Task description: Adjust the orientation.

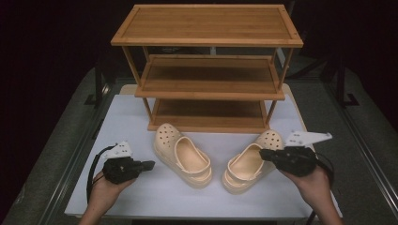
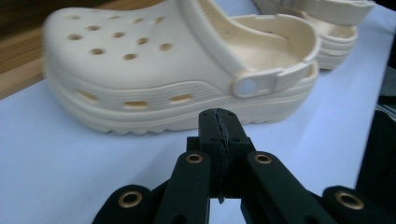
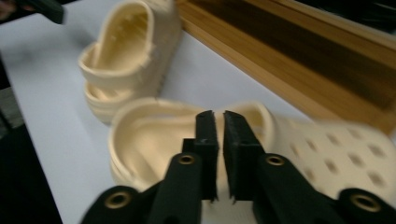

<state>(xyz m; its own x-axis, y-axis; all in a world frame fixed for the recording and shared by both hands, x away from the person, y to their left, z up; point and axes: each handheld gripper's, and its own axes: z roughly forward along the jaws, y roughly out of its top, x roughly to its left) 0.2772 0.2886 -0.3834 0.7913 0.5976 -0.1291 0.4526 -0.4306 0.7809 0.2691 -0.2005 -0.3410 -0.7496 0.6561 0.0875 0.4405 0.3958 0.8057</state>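
Two cream clogs lie on the white table [image 1: 141, 197] with their toes toward the rack. The left clog [image 1: 183, 157] [image 2: 140, 70] [image 3: 126, 51] lies just right of my left gripper [image 1: 151, 164] [image 2: 219, 122], which is shut with nothing between its pads and stops short of the sole. My right gripper [image 1: 262, 153] [image 3: 219, 119] hovers over the right clog [image 1: 246, 164] [image 3: 154, 135] above its foot opening. Its jaws are shut but for a hairline gap and hold nothing. The right clog's heel [image 2: 327, 18] also appears beyond the left one.
A three-tier bamboo shoe rack [image 1: 206, 89] [image 3: 289, 56] stands at the back of the table, its bottom shelf just behind the clogs' toes. Bare table lies in front of and beside the clogs. Dark floor surrounds the table.
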